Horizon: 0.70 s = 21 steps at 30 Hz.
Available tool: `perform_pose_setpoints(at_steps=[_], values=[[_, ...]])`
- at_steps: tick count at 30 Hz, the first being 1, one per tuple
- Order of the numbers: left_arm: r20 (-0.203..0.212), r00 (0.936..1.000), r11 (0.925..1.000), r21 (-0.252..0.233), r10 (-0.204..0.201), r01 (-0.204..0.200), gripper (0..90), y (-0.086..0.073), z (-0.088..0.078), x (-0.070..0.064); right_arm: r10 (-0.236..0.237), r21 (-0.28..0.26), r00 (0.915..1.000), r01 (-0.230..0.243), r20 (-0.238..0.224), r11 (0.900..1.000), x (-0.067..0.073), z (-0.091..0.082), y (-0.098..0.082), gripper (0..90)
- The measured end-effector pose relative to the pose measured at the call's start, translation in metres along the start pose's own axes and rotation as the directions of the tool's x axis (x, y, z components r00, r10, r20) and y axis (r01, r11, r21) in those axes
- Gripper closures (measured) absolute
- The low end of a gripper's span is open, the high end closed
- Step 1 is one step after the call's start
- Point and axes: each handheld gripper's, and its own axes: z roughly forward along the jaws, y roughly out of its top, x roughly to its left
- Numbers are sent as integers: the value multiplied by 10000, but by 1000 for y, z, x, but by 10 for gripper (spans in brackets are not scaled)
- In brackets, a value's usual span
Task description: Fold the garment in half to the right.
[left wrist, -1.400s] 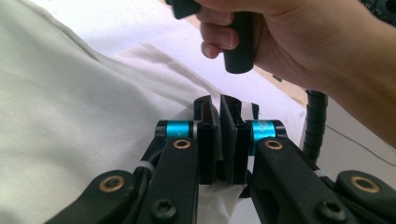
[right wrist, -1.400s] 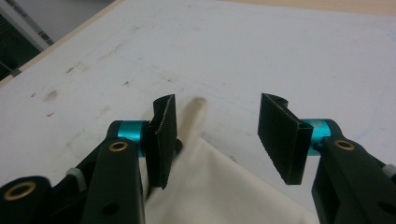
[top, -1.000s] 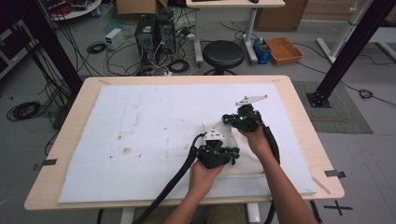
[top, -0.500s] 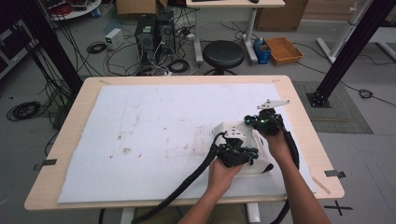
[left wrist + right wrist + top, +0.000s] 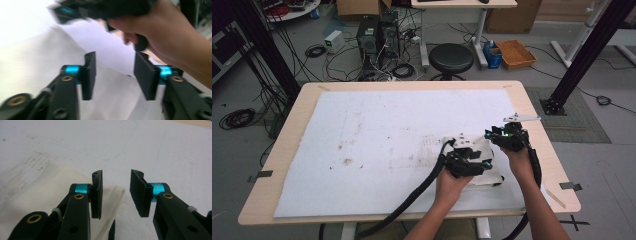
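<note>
left gripper (image 5: 114,75): jaws apart, empty, above cream folded cloth (image 5: 482,162) | right gripper (image 5: 115,195): jaws apart, empty, cloth edge just beneath and left of jaws | both equally near cloth

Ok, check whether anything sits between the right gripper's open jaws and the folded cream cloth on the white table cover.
Nothing visible does. The right gripper hangs open, jaws apart, just over the near edge of the folded cream cloth, with bare white table cover beyond. The left gripper hovers open over the same cloth beside it, not between.
</note>
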Motion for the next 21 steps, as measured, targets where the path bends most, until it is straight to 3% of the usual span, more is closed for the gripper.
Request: perform_pose_setpoints(at_steps=[5, 7, 10, 14, 16, 18, 19, 21], values=[[-743, 9971, 9976, -668, 144, -194, 393, -6, -42, 28, 193, -600, 9997, -200, -118, 9980, 0, -28, -15, 570], [-977, 9952, 9967, -790, 84, -162, 344, -11, -56, 41, 214, -546, 9994, -230, -288, 9982, 2, -36, -24, 570], [-1329, 9911, 9954, -951, -31, -96, 304, -19, -77, 59, 193, 21, 9970, -192, -751, 9998, 8, -43, -39, 570], [-1750, 9843, 9933, -1153, -213, 10, 281, -25, -100, 79, -339, 788, 9920, 437, -1218, 9959, 26, -47, -59, 636], [-1980, 9796, 9931, -1169, -343, 111, 281, -26, -111, 89, -807, 1174, 9898, 946, -1177, 9886, 35, -45, -67, 699], [-2167, 9750, 9922, -1228, -483, 219, 281, -27, -121, 96, -1496, 1675, 9859, 1603, -744, 9728, 42, -44, -74, 831], [-2222, 9739, 9921, -1241, -465, 191, 281, -27, -126, 99, -1695, 1894, 9836, 1782, -615, 9656, 42, -42, -77, 859], [-2379, 9700, 9911, -1319, -503, 190, 281, -26, -135, 104, -1767, 1977, 9833, 1819, -441, 9632, 40, -44, -80, 880]])
